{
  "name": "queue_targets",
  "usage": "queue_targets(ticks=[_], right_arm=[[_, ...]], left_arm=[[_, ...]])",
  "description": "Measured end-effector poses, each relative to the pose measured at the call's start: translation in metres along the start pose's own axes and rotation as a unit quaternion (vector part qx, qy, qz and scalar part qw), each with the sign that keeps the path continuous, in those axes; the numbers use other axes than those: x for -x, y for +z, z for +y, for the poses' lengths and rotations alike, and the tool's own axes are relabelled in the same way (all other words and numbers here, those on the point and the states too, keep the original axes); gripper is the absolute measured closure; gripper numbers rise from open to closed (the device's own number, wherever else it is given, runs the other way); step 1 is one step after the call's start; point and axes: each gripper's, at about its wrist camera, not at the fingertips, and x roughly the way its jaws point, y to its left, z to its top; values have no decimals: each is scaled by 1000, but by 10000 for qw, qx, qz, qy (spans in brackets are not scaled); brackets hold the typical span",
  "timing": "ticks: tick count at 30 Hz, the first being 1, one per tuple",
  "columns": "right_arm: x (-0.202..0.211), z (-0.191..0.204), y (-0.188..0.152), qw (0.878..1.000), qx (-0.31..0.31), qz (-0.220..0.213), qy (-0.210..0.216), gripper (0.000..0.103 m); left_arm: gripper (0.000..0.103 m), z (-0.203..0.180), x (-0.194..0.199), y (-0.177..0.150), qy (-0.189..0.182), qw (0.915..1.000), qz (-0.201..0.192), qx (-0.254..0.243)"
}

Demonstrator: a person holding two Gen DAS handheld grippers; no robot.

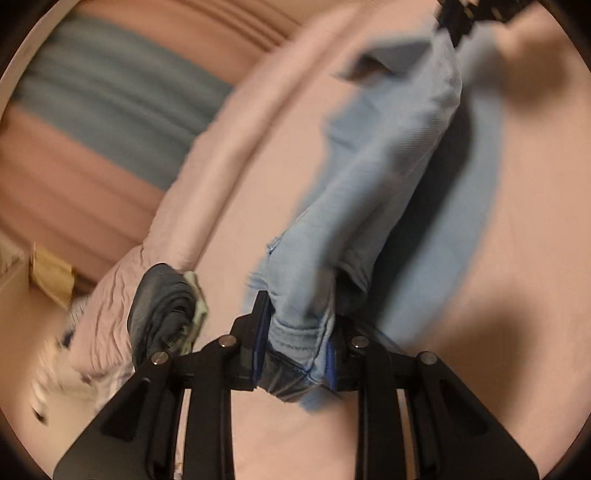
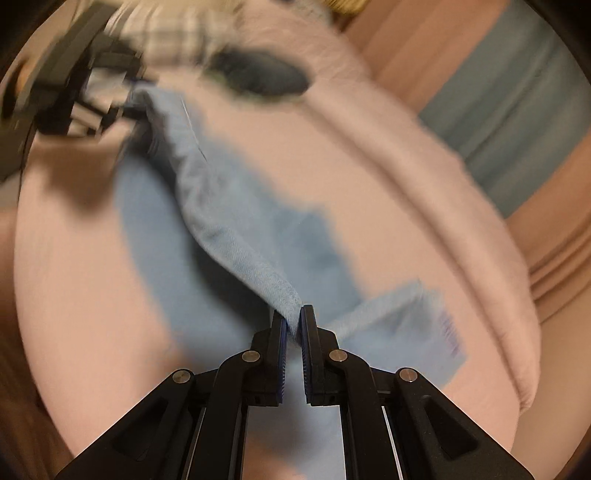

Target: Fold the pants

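Light blue pants (image 1: 380, 177) hang stretched above a pink bed surface (image 1: 517, 221), blurred by motion. My left gripper (image 1: 297, 332) is shut on a thick hemmed end of the pants, the cloth bunched between its blue pads. At the top right of the left wrist view the right gripper (image 1: 461, 18) holds the far end. In the right wrist view my right gripper (image 2: 293, 325) is shut on a thin folded edge of the pants (image 2: 236, 221). The fabric runs up and left to the left gripper (image 2: 122, 107). Part of the pants lies flat on the bed below.
A dark rolled garment (image 1: 166, 306) sits on the padded pink bed rim (image 1: 207, 184); it shows again as a dark garment (image 2: 262, 74) in the right wrist view. Pink and teal striped bedding (image 1: 110, 99) lies beyond the rim. A checked cloth (image 2: 173, 33) is at the far edge.
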Motion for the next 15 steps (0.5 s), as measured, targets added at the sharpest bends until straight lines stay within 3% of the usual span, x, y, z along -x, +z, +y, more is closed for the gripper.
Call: queue_targets(ticks=[4,6,9,12,14,15], right_arm=[[-33,34,-24,9990,135,423,68,96],[-36,36,-24,9990,123,441,10,96],[-24,28,-14,9996,-98,251,37,96],[-14,34,-11,9999,-121,111,-25,96],[-23,41,-17,9996,-120,251,24,96],[-30,43,-20,9992,-175,342,85,96]], left_arm=[[78,-33,-8,-14,389,9953,84,-882],[78,-21,-8,-13,372,9964,72,-757],[78,6,-13,-15,663,9967,101,-465],[73,14,-19,-23,326,9991,206,-155],[74,-5,-23,-30,363,9981,247,-433],[74,-16,-21,-32,597,9957,146,-686]])
